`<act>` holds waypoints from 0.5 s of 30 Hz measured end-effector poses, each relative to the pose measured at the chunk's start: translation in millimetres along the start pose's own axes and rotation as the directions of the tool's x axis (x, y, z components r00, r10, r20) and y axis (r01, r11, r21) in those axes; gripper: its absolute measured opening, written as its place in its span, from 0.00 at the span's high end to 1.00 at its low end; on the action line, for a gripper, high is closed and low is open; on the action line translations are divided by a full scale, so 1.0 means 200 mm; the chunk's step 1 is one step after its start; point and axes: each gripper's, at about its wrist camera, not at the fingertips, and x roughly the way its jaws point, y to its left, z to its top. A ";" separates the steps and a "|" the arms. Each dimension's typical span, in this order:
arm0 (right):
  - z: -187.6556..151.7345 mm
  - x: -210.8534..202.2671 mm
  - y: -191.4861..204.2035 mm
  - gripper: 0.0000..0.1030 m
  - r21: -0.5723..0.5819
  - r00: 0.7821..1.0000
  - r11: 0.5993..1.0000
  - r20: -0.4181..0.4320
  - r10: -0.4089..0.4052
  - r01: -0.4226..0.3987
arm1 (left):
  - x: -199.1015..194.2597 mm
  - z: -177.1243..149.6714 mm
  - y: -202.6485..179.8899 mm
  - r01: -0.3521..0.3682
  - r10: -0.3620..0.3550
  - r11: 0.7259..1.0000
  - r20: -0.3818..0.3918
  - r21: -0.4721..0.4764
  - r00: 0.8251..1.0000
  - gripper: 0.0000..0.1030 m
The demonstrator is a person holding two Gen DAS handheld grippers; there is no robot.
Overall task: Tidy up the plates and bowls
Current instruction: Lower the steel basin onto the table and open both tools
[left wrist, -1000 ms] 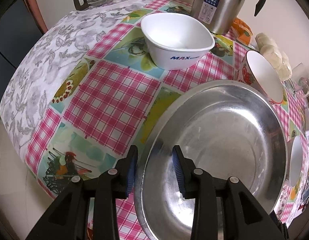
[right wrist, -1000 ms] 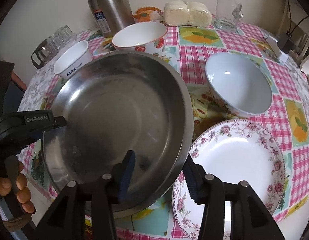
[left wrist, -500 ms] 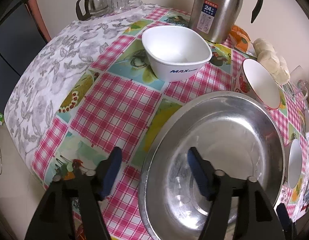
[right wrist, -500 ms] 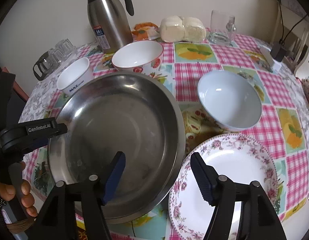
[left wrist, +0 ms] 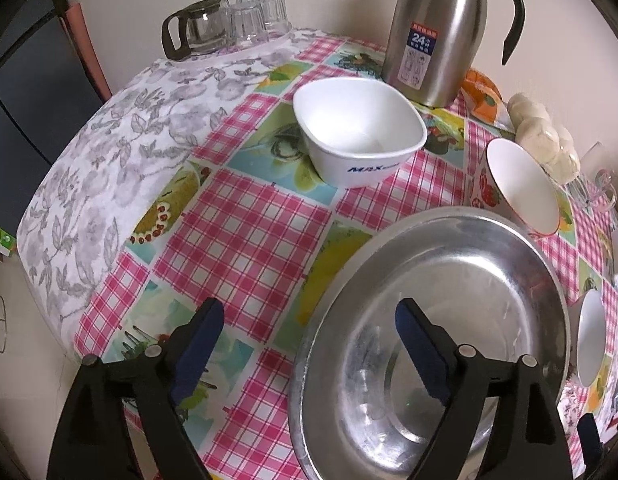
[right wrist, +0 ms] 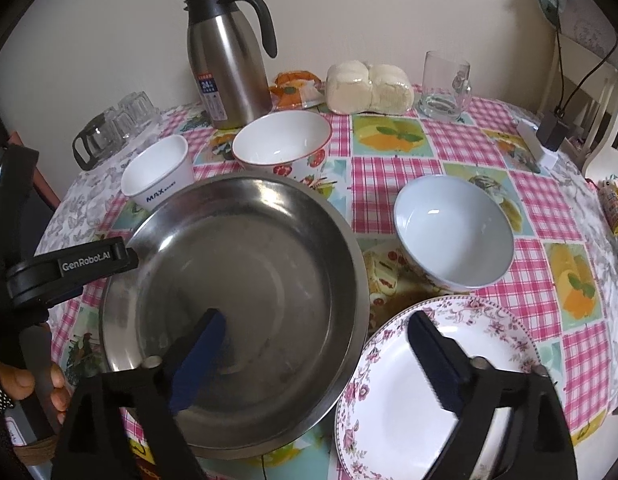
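1. Fingers (left wrist: 419, 350) of the left gripper (left wrist: 309, 344) stand wide apart, their jaws just having been opening; the basin's (left wrist: 449, 280) near-left rim lies between them, but neither blue pad presses on it.
2. Fingers (right wrist: 433, 360) of the right gripper (right wrist: 315, 350) are spread wide too, also just having been opening; the basin's (right wrist: 245, 248) right rim runs between them, untouched by either pad.
3. Steel, round and shallow, the basin is dull and scuffed inside, with a rolled rim; it sits flat on the checked tablecloth (left wrist: 237, 232).
4. Just behind the basin to the left stands a white square bowl (right wrist: 159, 174) with blue lettering.
5. Directly behind the basin is a white bowl with a red rim and strawberry pattern (right wrist: 283, 146), very near the basin's rim.
6. Right of the basin sits a pale blue bowl (right wrist: 455, 230), apart from it.
7. Close to the basin's right rim lies a white plate with a pink flower border (right wrist: 445, 392); whether they touch cannot be told.
8. Both grippers point steeply down at the basin from its near side, the left one over the left rim, the right one over the right.
9. In the right wrist view, a hand (right wrist: 27, 384) grips the left gripper's handle at the basin's left.
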 end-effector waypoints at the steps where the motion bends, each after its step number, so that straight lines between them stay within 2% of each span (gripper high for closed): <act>1: 0.00 0.00 0.00 0.00 0.002 1.000 1.000 0.004 -0.003 0.003 | -0.01 0.00 0.00 0.003 -0.003 1.000 0.005 -0.002 1.000 0.12; 5: 0.01 -0.01 -0.03 0.00 0.016 1.000 1.000 0.016 -0.015 0.015 | -0.04 0.01 0.00 0.014 -0.014 1.000 0.038 -0.002 0.999 0.12; 8: 0.01 -0.02 -0.05 0.00 0.026 0.999 0.999 0.022 -0.025 0.024 | -0.07 0.02 -0.01 0.031 -0.031 1.000 0.065 0.002 0.997 0.06; 12: 0.02 -0.03 -0.09 0.00 0.039 0.999 0.999 0.026 -0.032 0.031 | -0.13 0.02 -0.05 0.043 -0.047 0.998 0.119 0.038 0.992 0.05; 15: 0.01 -0.05 -0.13 0.00 0.054 0.999 0.998 0.027 -0.039 0.038 | -0.17 0.00 -0.10 0.087 -0.095 0.994 0.146 0.060 0.985 0.05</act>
